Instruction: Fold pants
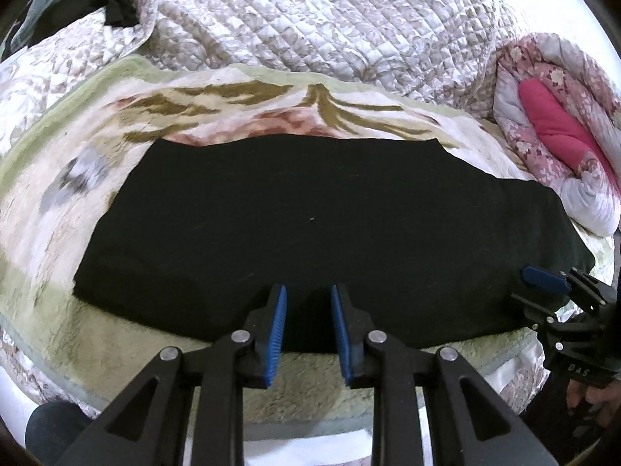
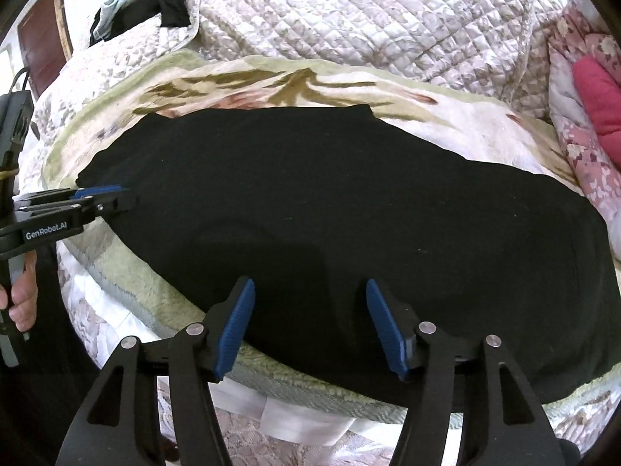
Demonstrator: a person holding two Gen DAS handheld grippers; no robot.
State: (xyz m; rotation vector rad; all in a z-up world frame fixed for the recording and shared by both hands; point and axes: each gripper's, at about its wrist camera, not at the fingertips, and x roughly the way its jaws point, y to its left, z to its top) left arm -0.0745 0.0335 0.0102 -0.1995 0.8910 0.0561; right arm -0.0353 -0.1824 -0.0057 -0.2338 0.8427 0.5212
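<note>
One pair of black pants [image 1: 310,233] lies flat across a pale green floral blanket [image 1: 77,178] on a bed, already doubled lengthwise by the look of it, stretching from left to right. Two grippers hover at its near edge. The left gripper [image 1: 308,303] has its jaws slightly spread, with nothing between them, tips over the hem nearest the viewer. The right gripper [image 2: 310,299] has its jaws spread wider, also empty, poised above the near edge further right. Each gripper also shows at the border of the other's view. Behind the blanket lie one quilted white bedspread [image 1: 330,19] and one rolled pink floral duvet [image 1: 555,136]; a small heap of dark clothes [image 1: 116,4] sits at the far left. The likely risk: the dark fabric hides its layers, so a pinch may catch only the top layer and pull the fold askew. The fluffy blanket could also be grabbed along with the hem and lifted with it.
</note>
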